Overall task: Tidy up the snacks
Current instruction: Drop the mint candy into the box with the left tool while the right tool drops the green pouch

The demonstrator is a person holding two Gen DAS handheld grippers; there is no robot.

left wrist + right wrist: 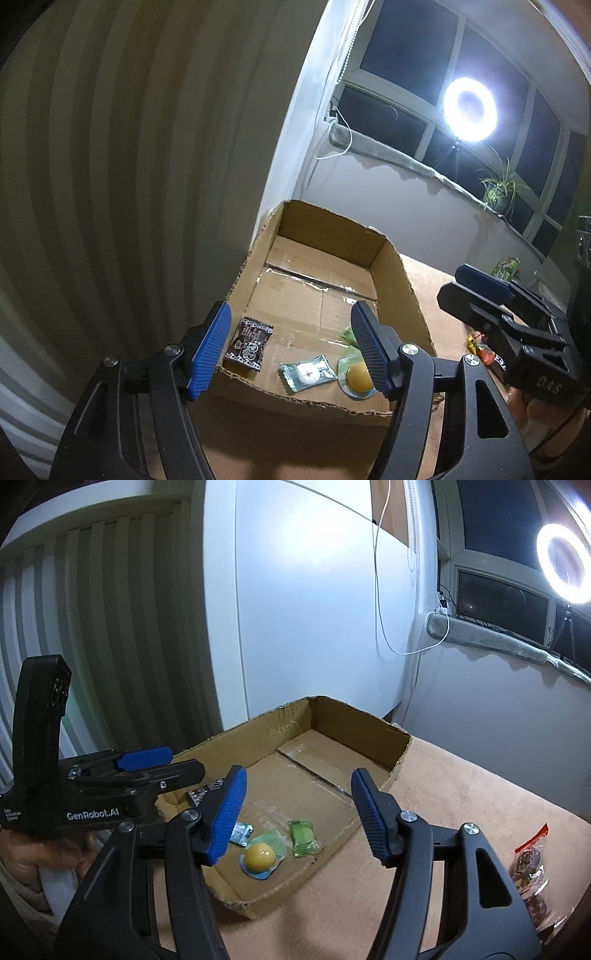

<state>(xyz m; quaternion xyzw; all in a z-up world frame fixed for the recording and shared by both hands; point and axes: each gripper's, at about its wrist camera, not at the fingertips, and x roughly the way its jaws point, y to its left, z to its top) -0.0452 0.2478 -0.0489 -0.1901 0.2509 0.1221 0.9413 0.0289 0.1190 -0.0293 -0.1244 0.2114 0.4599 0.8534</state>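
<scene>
Held in the shallow open-topped brown cardboard box (373, 751), all at its near end: a round yellow candy in a clear blister on a blue-and-green backing (260, 856); a pale green square-wrapped sweet (303, 837) just right of it; a teal wrapper with a white ring-shaped candy (307, 373), partly hidden behind a finger in the right wrist view; and a black packet with white patterned print (248, 344) at the near left corner. The far part of the box floor is bare except for strips of clear tape (317, 282). The box is set on a tan fabric-covered surface (461, 812), against a white panel wall (314, 590). The left gripper (291, 349) is seen over the near end of the box with its blue-padded fingers spread wide, nothing between them. The right gripper (298, 812) is likewise held apart and empty, above the near right edge of the box. Outside the box, to the right on the surface, lie clear packets with red trim holding brown snacks (529, 867). Further off: a lit white ring lamp (470, 109), a dark window (406, 44), and a green potted plant (498, 190) on the sill.
</scene>
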